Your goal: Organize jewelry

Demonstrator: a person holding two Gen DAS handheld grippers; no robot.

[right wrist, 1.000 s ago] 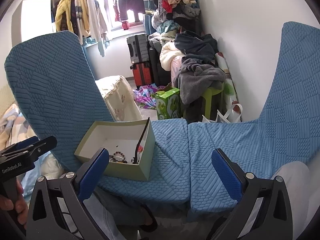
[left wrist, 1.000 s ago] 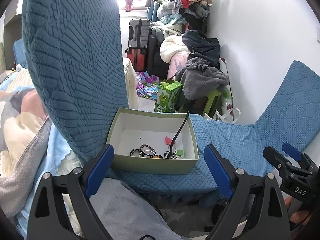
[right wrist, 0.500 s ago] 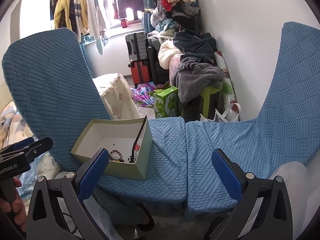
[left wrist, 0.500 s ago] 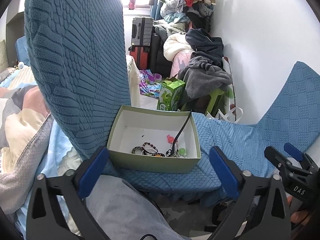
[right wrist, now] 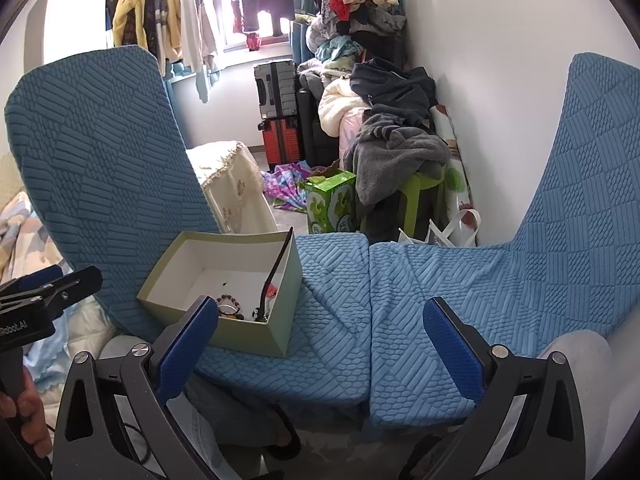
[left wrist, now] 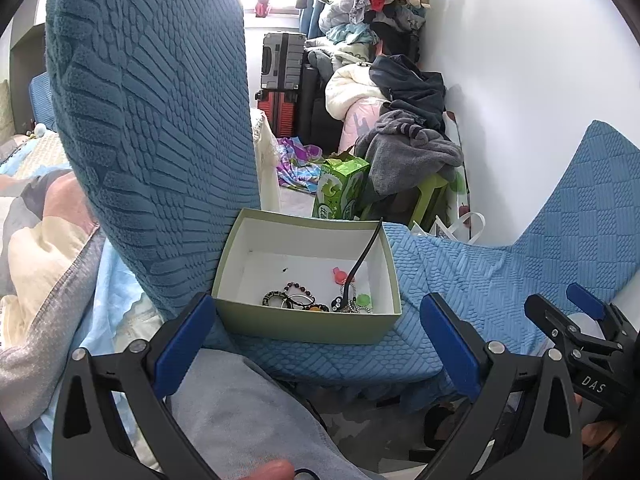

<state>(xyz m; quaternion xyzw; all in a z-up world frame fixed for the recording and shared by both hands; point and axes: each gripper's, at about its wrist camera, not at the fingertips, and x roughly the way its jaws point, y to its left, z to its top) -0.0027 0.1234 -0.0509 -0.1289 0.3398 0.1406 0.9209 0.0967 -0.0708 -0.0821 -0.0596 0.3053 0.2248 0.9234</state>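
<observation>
A pale green cardboard box (left wrist: 308, 326) (right wrist: 256, 336) with a white inside sits on a blue textured seat cushion (left wrist: 472, 276) (right wrist: 332, 300). Inside lie several pieces of jewelry (left wrist: 298, 300) (right wrist: 230, 308): beaded bracelets, a pink piece and a green piece. A thin black band (left wrist: 364, 250) (right wrist: 276, 272) leans against the box's right wall. My left gripper (left wrist: 316, 336) hangs open just in front of the box, nothing between its blue pads. My right gripper (right wrist: 320, 338) is open too, over the cushion to the right of the box, and it holds nothing.
Tall blue chair backs rise at left (left wrist: 152, 120) and right (right wrist: 580, 184). A green carton (left wrist: 340, 192), suitcases (right wrist: 276, 92), piled clothes (right wrist: 396, 140) and a green stool (right wrist: 424, 196) fill the floor behind. Bedding (left wrist: 36, 240) lies at left. A grey-clad knee (left wrist: 240, 420) is below.
My left gripper's pads have spread a little wider. The box sits slightly lower and nearer in the left view. The right gripper has stayed put.
</observation>
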